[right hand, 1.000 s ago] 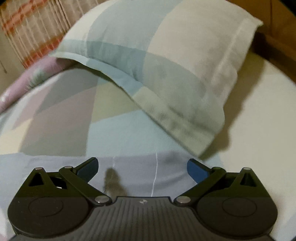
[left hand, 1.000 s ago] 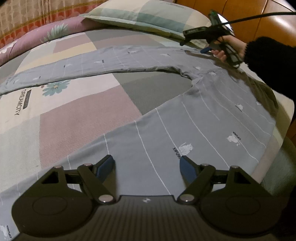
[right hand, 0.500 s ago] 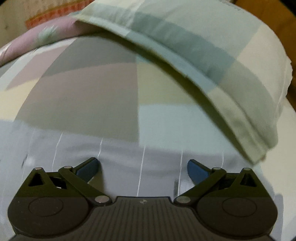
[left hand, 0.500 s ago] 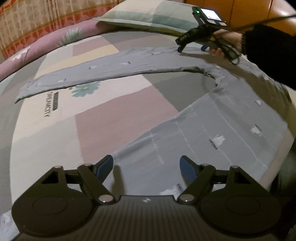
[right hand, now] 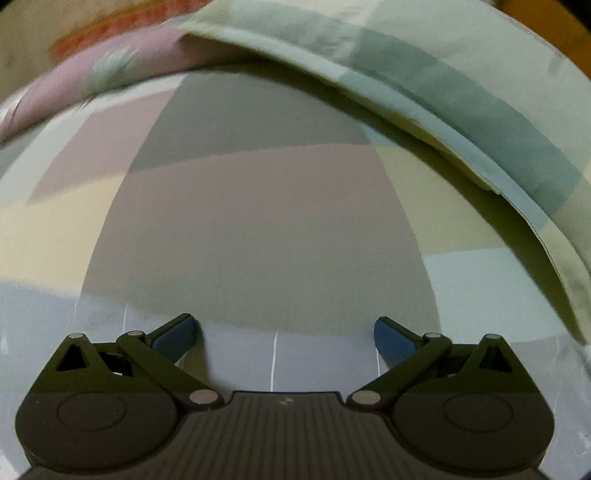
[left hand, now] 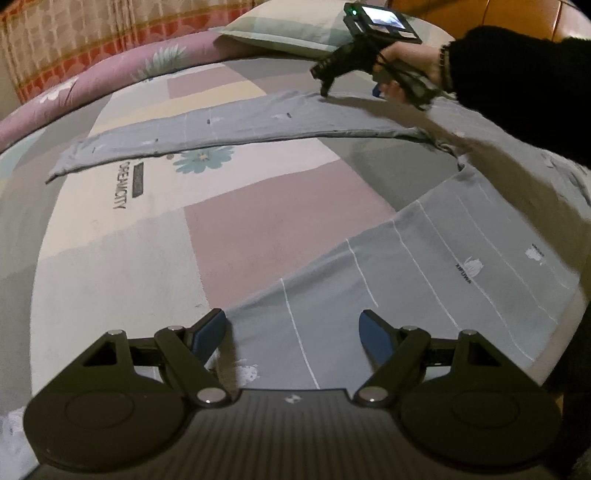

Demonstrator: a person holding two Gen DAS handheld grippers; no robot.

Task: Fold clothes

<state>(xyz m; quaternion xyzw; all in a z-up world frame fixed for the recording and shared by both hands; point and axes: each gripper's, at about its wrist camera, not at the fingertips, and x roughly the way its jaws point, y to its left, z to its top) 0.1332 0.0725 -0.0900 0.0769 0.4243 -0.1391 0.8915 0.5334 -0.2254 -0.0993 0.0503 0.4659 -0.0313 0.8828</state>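
Note:
A grey garment (left hand: 454,258) with thin white stripes lies spread on the bed, one long part (left hand: 229,125) stretching left across the far side. My left gripper (left hand: 293,332) hovers open over the garment's near edge, nothing between its blue pads. In the left wrist view the right gripper (left hand: 349,92), held by a hand in a black sleeve, points down at the far strip's upper edge. In its own view the right gripper (right hand: 284,336) is open above the grey fabric (right hand: 273,354), right at its edge.
The bed has a patchwork sheet (left hand: 258,221) in pink, cream and grey blocks. A checked pillow (right hand: 461,92) lies just beyond the right gripper, and it shows as the pillow (left hand: 291,29) at the bed's head. A patterned curtain (left hand: 74,33) hangs at the far left.
Both grippers have slid left along the garment. The left one now sits over the garment's near left edge. The right one has moved left along the far strip, so the pillow lies further right.

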